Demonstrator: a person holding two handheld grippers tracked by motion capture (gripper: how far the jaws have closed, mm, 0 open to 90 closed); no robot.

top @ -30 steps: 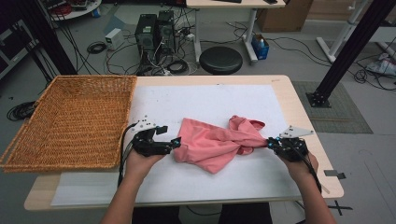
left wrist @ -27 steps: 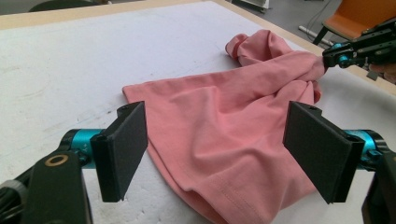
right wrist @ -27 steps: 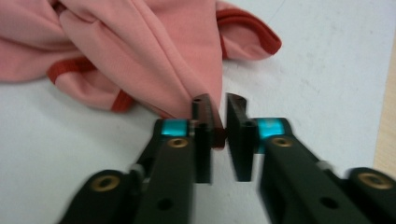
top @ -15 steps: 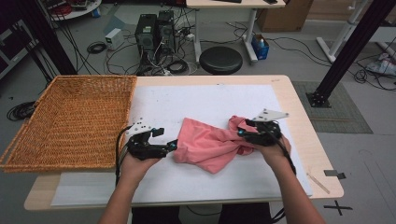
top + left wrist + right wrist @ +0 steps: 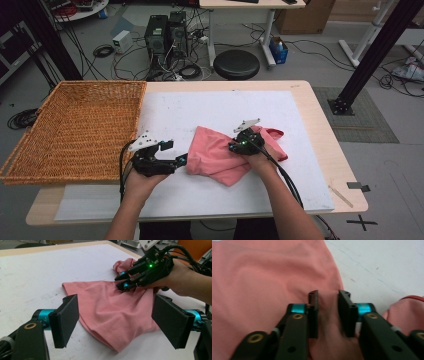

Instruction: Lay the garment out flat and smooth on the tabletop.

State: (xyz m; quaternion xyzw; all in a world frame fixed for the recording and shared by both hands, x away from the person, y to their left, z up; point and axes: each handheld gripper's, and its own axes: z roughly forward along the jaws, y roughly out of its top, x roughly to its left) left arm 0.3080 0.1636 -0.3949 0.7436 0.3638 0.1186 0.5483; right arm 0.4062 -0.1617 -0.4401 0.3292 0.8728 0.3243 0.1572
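Observation:
A pink garment (image 5: 220, 159) lies crumpled on the white sheet (image 5: 220, 107) that covers the table. My left gripper (image 5: 175, 153) rests at the garment's left edge, open, with the cloth (image 5: 107, 307) lying just ahead of its wide-apart pads (image 5: 66, 320). My right gripper (image 5: 235, 147) sits on the garment's middle, pointing left. Its jaws have just been closing, and a raised fold of pink cloth (image 5: 328, 312) is pinched between them. From the left gripper view the right gripper (image 5: 121, 283) is seen pressing down into the fabric.
A large wicker basket (image 5: 75, 125) stands on the table's left side, close to my left hand. Behind the table on the floor are a black stool (image 5: 236, 64), computer cases (image 5: 165, 30) and cables. A black frame post (image 5: 365, 60) stands at the right.
My right gripper let go of the garment's right end, moved left onto its middle and closed on a fold there. The garment's right part has slackened. My left gripper has hardly moved.

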